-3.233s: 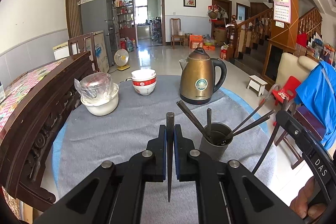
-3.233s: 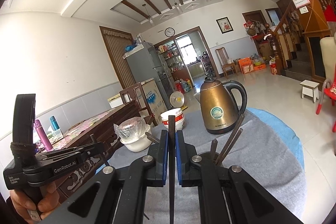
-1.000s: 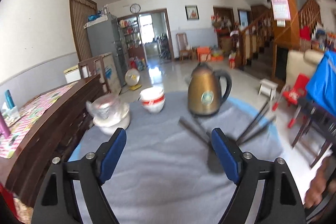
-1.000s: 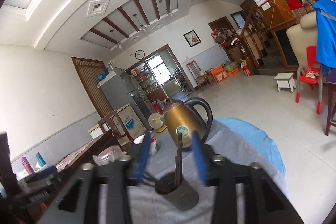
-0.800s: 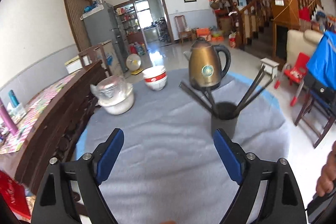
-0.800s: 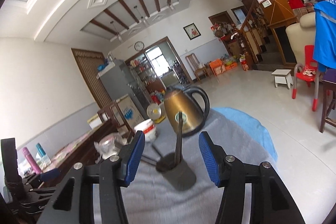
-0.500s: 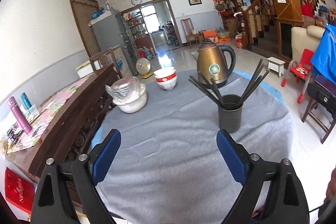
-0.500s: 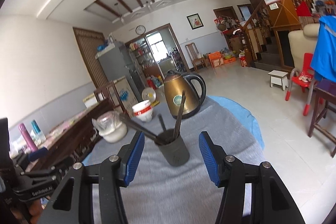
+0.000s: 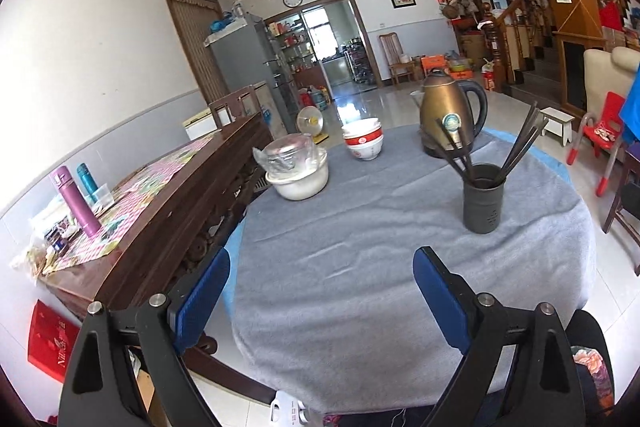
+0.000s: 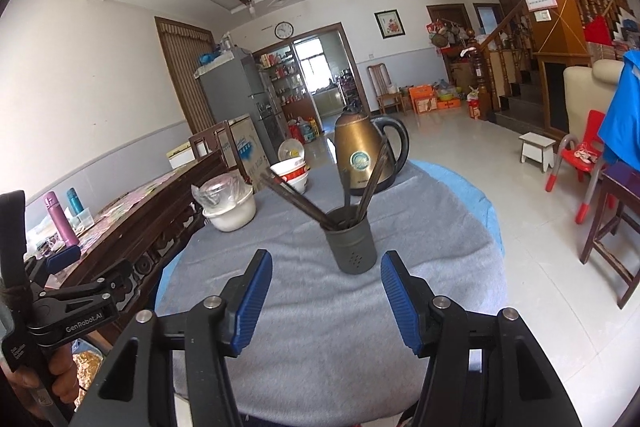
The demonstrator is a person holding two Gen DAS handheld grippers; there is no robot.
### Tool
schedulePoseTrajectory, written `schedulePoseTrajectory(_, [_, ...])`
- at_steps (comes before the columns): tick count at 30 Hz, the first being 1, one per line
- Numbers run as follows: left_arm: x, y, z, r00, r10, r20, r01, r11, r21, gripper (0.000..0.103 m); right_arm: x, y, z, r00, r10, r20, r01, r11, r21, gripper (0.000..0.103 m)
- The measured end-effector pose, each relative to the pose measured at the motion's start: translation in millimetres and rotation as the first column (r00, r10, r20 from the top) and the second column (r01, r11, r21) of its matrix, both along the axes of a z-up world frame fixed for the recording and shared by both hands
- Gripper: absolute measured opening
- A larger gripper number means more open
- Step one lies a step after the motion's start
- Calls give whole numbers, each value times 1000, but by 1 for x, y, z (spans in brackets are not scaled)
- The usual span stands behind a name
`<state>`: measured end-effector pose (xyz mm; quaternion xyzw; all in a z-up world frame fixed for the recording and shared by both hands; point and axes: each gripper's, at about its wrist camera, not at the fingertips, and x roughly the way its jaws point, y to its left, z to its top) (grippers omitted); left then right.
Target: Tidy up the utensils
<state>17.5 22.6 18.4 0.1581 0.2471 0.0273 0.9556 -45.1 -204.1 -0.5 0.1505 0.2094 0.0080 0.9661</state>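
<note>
A dark grey utensil holder (image 9: pixel 483 199) stands on the round table's grey cloth (image 9: pixel 360 247), right of the middle, with several dark chopsticks (image 9: pixel 520 143) fanned out of it. My left gripper (image 9: pixel 320 289) hangs over the near edge, well short of the holder, open wide and empty. In the right wrist view the holder (image 10: pixel 352 243) and its chopsticks (image 10: pixel 296 199) are just beyond my right gripper (image 10: pixel 326 287), which is open with nothing between its blue pads (image 10: pixel 256 291). A hand holds the left tool's black body (image 10: pixel 80 307) at the left edge.
A bronze kettle (image 9: pixel 448 115), stacked red-and-white bowls (image 9: pixel 363 139) and a white pot with a plastic-wrapped lid (image 9: pixel 298 167) stand at the table's far side. A dark wooden sideboard (image 9: pixel 160 195) runs along the left. A red chair (image 9: pixel 604 147) and dark stool (image 10: pixel 616 219) stand right.
Each gripper was shut on a chopstick three seconds ago; both are now open and empty. Both have drawn back from the holder, so the whole table shows.
</note>
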Motion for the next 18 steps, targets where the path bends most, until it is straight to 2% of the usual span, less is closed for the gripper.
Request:
schedulePoseTrajectory(6, [-6,16,-1,999,33,-1,-33,999,-5,93,1,21,-5,999,9,-53,-10,1000,-18,61])
schedulePoseTrajectory(18, [-20,40,0,998,69,-1,-69,997,-29,93,-8,37,-3,998,1,-59,-3,1000,-22,61])
